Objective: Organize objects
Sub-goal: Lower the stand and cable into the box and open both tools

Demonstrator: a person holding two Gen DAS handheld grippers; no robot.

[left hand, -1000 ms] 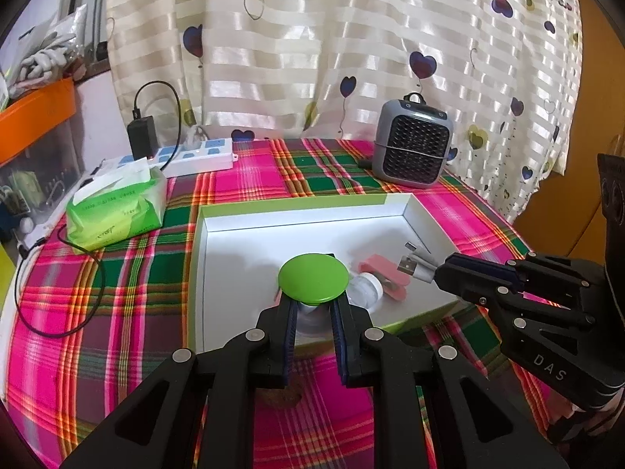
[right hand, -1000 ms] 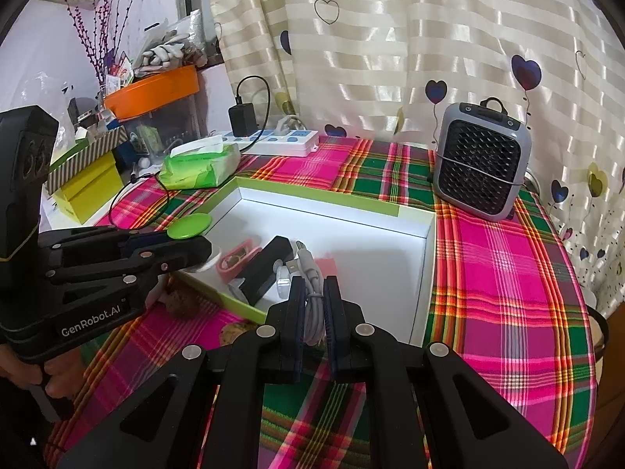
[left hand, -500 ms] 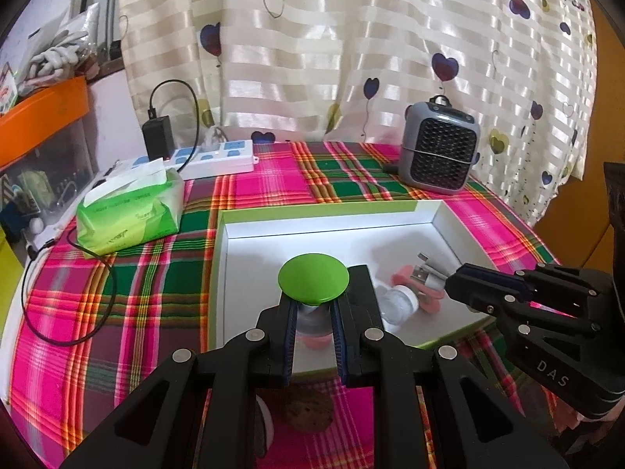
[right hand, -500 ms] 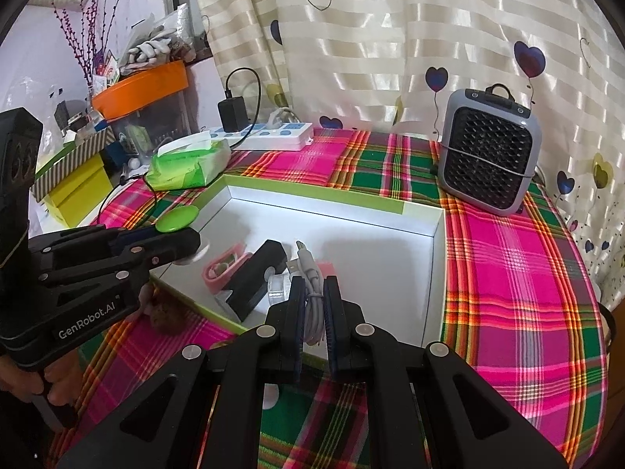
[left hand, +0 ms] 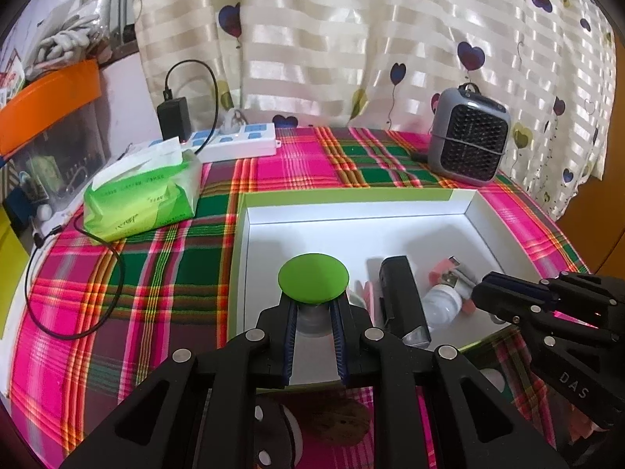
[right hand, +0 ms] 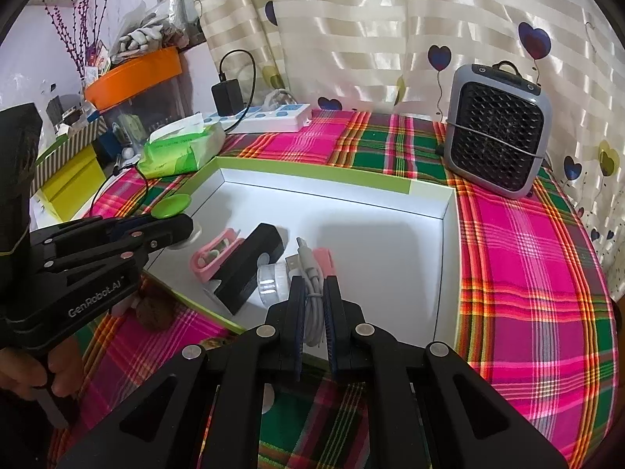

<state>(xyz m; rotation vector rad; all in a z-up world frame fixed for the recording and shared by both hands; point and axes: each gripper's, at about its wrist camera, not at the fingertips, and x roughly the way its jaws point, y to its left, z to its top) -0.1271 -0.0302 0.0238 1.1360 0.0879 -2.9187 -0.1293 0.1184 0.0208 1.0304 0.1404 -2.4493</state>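
My left claw (left hand: 314, 322) is clamped on the green-capped jar (left hand: 313, 282), my right claw (right hand: 312, 305) on the white cable (right hand: 312, 293), both over the box (right hand: 390, 250).

One white box (right hand: 449, 242) with green rim sitting on plaid worktop (right hand: 527, 273). Inside lying: one black block (right hand: 250, 269), one pink clip (right hand: 213, 252), one small clear jar (right hand: 269, 281). Showing also: one green-capped item (left hand: 313, 282), one white USB cable (right hand: 312, 293), one tissue pack (left hand: 144, 199), one power strip (left hand: 238, 144), one black charger (left hand: 174, 117), one grey mini heater (right hand: 496, 129), two grippers (left hand: 314, 336) (right hand: 312, 320), two walnut-like brown lumps (right hand: 154, 310) (left hand: 340, 416).
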